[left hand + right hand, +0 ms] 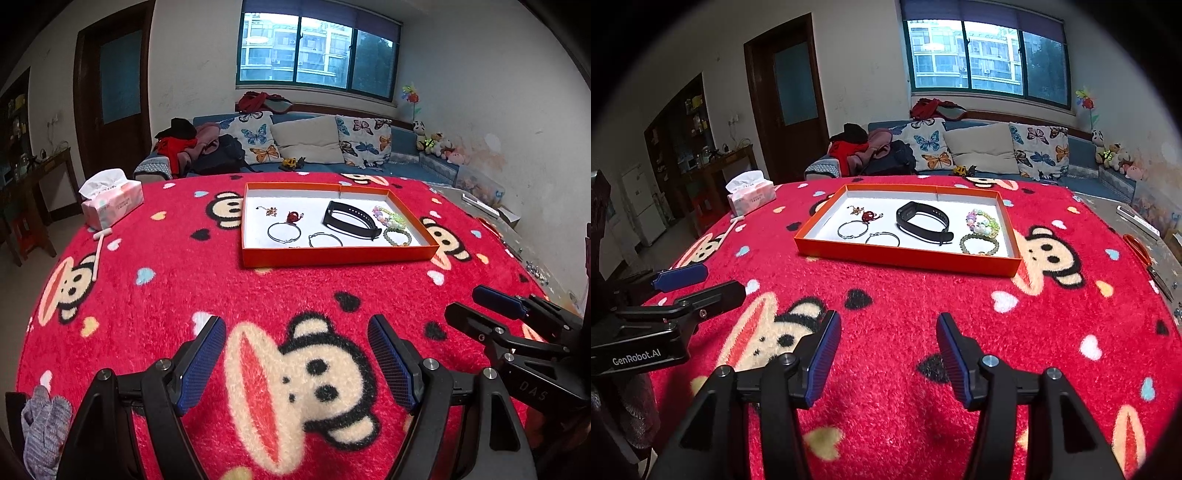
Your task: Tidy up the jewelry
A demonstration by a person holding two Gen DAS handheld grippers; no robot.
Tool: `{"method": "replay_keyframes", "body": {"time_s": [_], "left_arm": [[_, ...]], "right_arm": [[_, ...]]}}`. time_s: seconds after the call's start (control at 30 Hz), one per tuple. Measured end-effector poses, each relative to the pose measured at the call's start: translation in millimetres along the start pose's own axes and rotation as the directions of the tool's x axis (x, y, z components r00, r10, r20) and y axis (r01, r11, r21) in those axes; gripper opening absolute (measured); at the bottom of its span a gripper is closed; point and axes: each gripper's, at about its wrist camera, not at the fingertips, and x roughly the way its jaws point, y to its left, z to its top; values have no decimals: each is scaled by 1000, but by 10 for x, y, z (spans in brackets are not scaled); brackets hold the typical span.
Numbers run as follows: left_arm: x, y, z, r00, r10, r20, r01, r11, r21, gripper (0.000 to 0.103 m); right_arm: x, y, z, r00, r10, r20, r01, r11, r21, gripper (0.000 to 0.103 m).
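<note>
Behind the desk (258, 295) we saw a sofa with butterfly cushions under a window, and the desk itself was covered by a red fleece blanket printed with monkey faces. Our left claw (297, 363) hung above the near edge with its jaws spread wide and nothing between them; our right claw (888, 360) hovered beside it, jaws parted and likewise empty. Well ahead of both sat an orange tray (905, 256) holding the jewelry: a black wristband (923, 221) near the middle, two thin wire bangles (868, 232) to its left, small charms (866, 214) behind those, and beaded bracelets (980, 232) on the right. We judged every piece light. The bangles looked stiff but thin and slippery, best pinched across the wire; the beaded bracelets seemed floppy and likely to roll, so a grip across a few beads would suit; the wristband looked rubbery and easiest to take by its arched strap.
</note>
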Motion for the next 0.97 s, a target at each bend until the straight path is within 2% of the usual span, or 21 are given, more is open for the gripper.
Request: {"method": "replay_keyframes", "body": {"time_s": [0.97], "left_arm": [[-44,25,-59,1000,11,10,-11,1000,-4,84]], "right_arm": [[-49,-16,12,1000,5,3,-5,1000,5,61]]}}
